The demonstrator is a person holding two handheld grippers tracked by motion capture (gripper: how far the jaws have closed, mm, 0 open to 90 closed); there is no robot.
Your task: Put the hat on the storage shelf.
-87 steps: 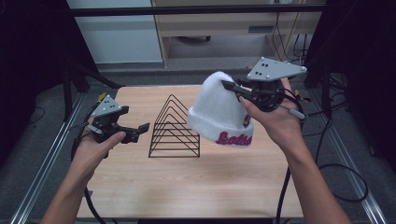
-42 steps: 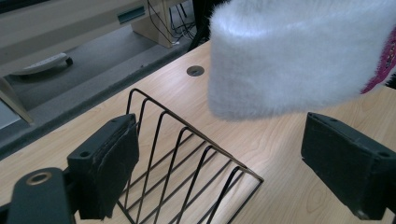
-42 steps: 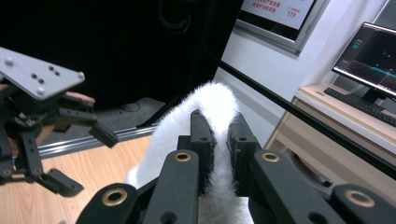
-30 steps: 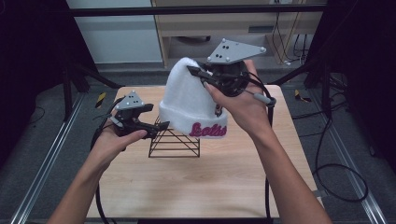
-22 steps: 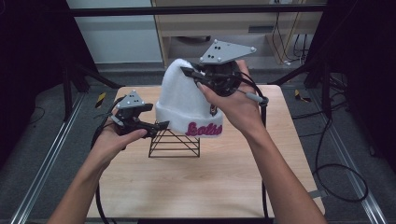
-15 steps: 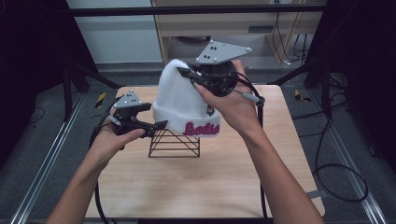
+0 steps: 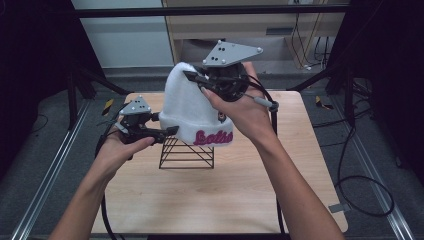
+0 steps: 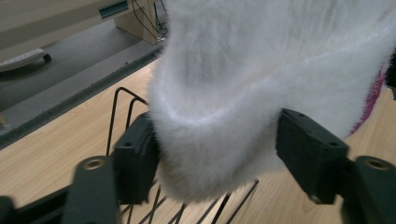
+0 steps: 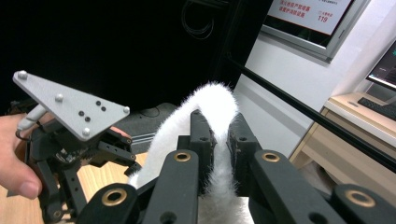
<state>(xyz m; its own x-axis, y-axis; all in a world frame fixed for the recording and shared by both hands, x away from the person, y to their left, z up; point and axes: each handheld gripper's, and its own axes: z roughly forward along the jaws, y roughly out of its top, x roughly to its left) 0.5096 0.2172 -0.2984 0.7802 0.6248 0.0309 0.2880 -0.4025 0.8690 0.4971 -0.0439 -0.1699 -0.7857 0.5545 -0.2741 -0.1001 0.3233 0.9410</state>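
Over the wire rack (image 7: 186, 152), the right gripper (image 9: 218, 135) pinches the white hat's (image 7: 192, 107) crown while the left gripper's (image 8: 219, 154) wide fingers (image 8: 308, 149) flank its cuff.

The rack (image 7: 186, 152) stands mid-table (image 7: 240, 200). The hat (image 7: 192, 107) hangs above the rack; left gripper (image 7: 167, 131) left of it, right gripper (image 7: 192, 77) at its top.

Black two-jaw grippers (image 7: 192, 80), grey screw-dotted triangular plates, trailing black cables
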